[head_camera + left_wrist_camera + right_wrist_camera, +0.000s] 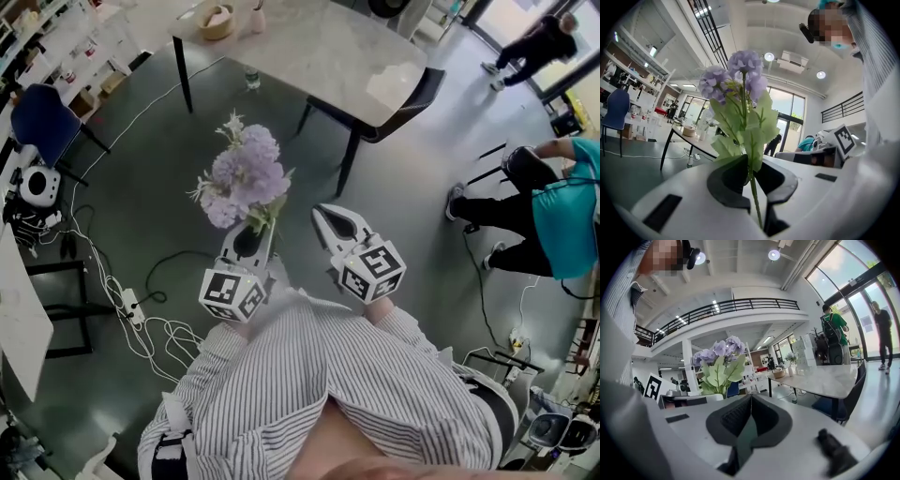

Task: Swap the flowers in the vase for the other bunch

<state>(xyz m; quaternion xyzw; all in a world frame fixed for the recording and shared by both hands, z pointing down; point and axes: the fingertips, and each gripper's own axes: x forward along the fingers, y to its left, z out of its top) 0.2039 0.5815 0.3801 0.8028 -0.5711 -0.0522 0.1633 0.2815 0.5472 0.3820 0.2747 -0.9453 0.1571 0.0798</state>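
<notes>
Nearest the lens, at the bottom of the head view, is the person's striped shirt (356, 394), with both sleeves reaching up the frame to the two grippers.

The bunch of lilac flowers (246, 173) stands at the centre of the frame, above the dark floor (169, 216) and well short of the worktop (328, 47). The left gripper (255, 234) holds it. In the left gripper view the jaws pinch the thin green stem (754, 197) low down, and the leaves and blooms (740, 70) rise upright above them.

Just to the right of it in the head view is the right gripper (323, 217). Its own view shows the jaws pressed together with nothing between them, and the lilac bunch (719, 355) stands at left centre.

The pale marble worktop fills the upper centre of the head view and carries a round basket (217, 21) near its left end. In the right gripper view a vase with pale flowers (791, 363) stands on that worktop beside the basket (779, 372). A dark chair (412, 103) is against the worktop's right edge and a bottle (251, 80) stands on the floor beneath it.

Further out are a blue chair (42, 122) at the upper left, white cables (122, 300) trailing down the left side, a person in a teal top (562, 216) at the right edge, and another person in dark clothes (534, 47) at the upper right.
</notes>
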